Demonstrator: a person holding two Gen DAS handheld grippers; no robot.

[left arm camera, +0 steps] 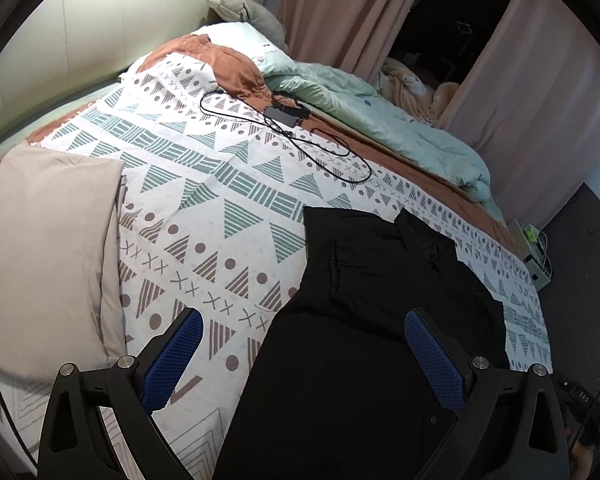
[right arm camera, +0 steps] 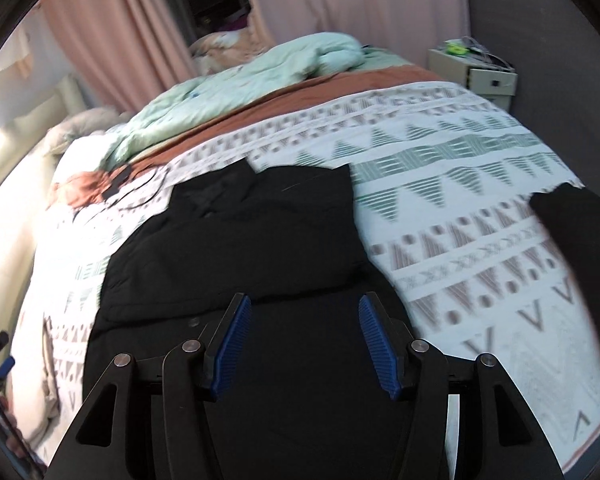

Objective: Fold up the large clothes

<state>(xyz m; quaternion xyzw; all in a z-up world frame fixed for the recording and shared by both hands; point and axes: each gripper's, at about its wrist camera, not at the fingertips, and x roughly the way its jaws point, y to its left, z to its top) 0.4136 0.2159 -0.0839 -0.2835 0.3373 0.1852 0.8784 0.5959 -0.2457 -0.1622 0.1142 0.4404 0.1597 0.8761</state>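
A large black garment (left arm camera: 364, 320) lies spread on the patterned bedspread (left arm camera: 204, 208), its collar end toward the far side. My left gripper (left arm camera: 302, 324) hovers open over the garment's left edge, nothing between its blue pads (left arm camera: 172, 360). In the right wrist view the same black garment (right arm camera: 240, 240) fills the middle, partly folded with a straight right edge. My right gripper (right arm camera: 304, 312) stands open above its near part, empty. A second piece of black cloth (right arm camera: 576, 232) lies at the right edge; whether it belongs to the garment is unclear.
A folded beige cloth (left arm camera: 48, 256) lies at the left of the bed. A black cable with an adapter (left arm camera: 288, 114) lies on the bedspread farther back. A mint duvet (left arm camera: 400, 120) is heaped along the far side. A white nightstand (right arm camera: 476, 72) and pink curtains (right arm camera: 332, 0) stand beyond.
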